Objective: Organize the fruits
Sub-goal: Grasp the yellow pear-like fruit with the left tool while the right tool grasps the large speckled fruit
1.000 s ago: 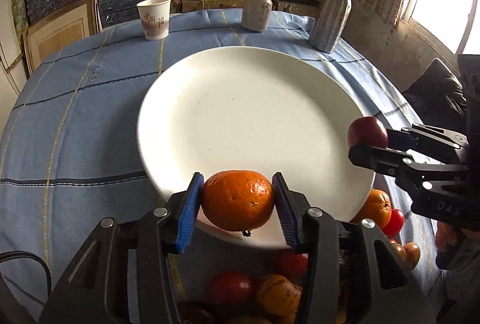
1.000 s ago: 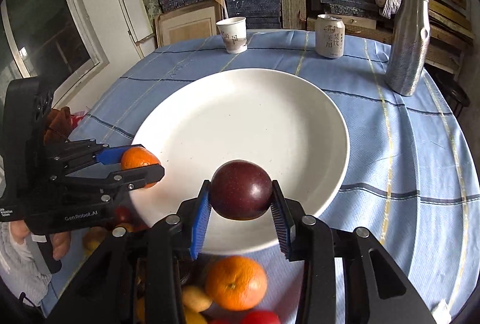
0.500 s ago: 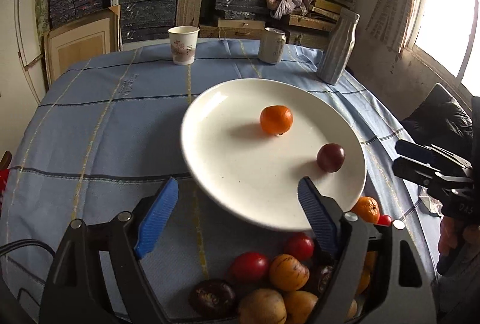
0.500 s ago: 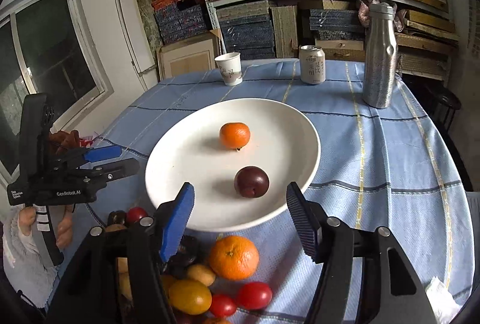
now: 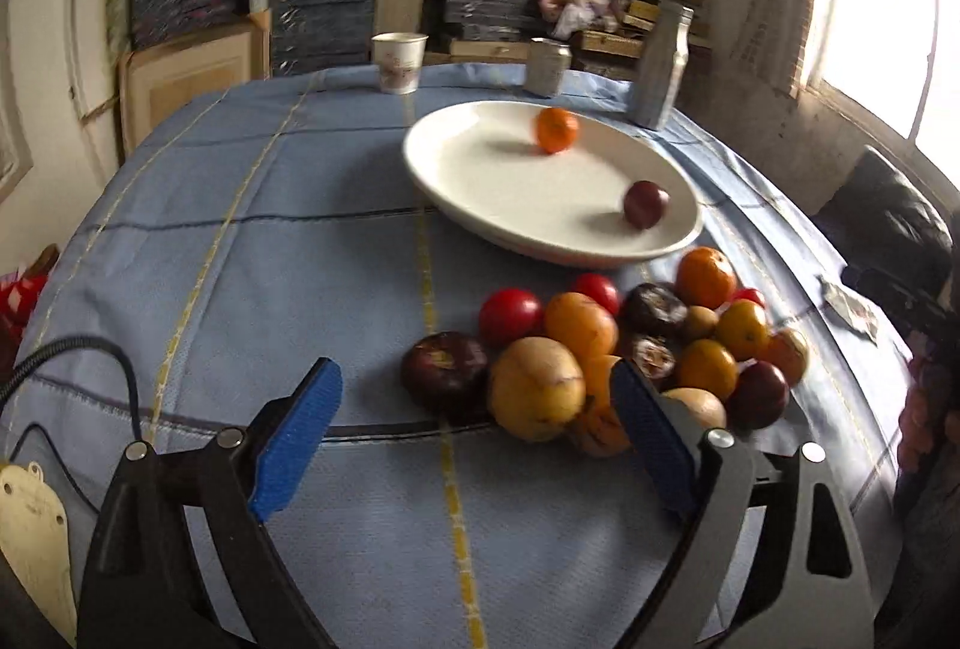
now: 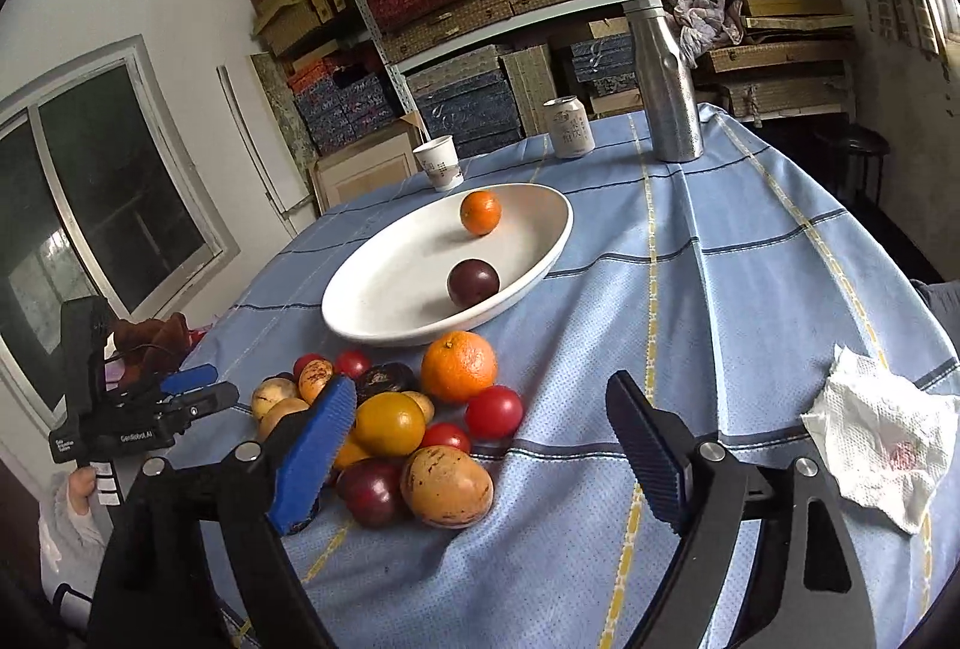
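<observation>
Fruit pile (image 5: pixel 618 349) lay ahead-right of left gripper (image 5: pixel 474 445), ahead-left of right gripper (image 6: pixel 480 451); both jaws, just opened wide, held nothing. Orange (image 6: pixel 480 212) and plum (image 6: pixel 473 282) sat on plate (image 6: pixel 372 301).

We see a daylit room through two fisheye lenses that bend the shelves and darken the corners. In the left wrist view, a window (image 5: pixel 888 0) at the right glares white, and the picture is soft with motion blur. The right wrist view is sharper; soft shadows lie on the white plate (image 6: pixel 384 289).
</observation>
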`<state>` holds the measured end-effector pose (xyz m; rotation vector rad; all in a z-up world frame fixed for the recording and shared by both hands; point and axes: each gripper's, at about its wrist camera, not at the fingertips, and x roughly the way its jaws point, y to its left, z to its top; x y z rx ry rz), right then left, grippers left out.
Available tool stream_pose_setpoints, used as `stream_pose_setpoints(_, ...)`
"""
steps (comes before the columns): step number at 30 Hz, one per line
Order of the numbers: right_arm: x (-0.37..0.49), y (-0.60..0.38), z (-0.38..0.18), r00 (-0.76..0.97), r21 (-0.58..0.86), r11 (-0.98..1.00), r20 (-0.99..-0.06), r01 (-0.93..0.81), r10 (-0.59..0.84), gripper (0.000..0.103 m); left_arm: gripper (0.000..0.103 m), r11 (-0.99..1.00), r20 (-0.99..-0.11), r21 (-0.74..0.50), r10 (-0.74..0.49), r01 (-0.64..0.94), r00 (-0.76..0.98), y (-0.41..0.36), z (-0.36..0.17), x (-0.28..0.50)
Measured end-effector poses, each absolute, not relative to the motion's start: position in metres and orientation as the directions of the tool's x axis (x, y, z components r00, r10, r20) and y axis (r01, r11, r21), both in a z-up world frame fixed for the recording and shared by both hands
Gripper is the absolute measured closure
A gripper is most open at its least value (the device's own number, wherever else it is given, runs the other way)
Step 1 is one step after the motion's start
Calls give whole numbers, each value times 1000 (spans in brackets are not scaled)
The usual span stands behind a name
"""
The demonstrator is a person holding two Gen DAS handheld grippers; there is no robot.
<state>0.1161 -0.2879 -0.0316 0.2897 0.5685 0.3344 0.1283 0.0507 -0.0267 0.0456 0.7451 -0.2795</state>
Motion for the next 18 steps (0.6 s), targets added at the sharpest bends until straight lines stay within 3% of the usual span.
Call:
stream_pose_setpoints(4, 119, -286, -34, 783, 356, 906, -486, -227, 388, 17, 14, 954, -689, 2, -215, 299, 692, 33, -31, 129)
stream_pose_setpoints(15, 118, -285, -33, 778, 362, 903, -489, -230, 394, 16, 14, 965, -712, -27, -202, 260, 672, 42, -37, 143)
stream_pose_setpoints(18, 118, -285, -33, 777, 360, 904, -492, -229, 393, 16, 21, 961, -701, -14, -206, 275, 683, 37, -35, 144)
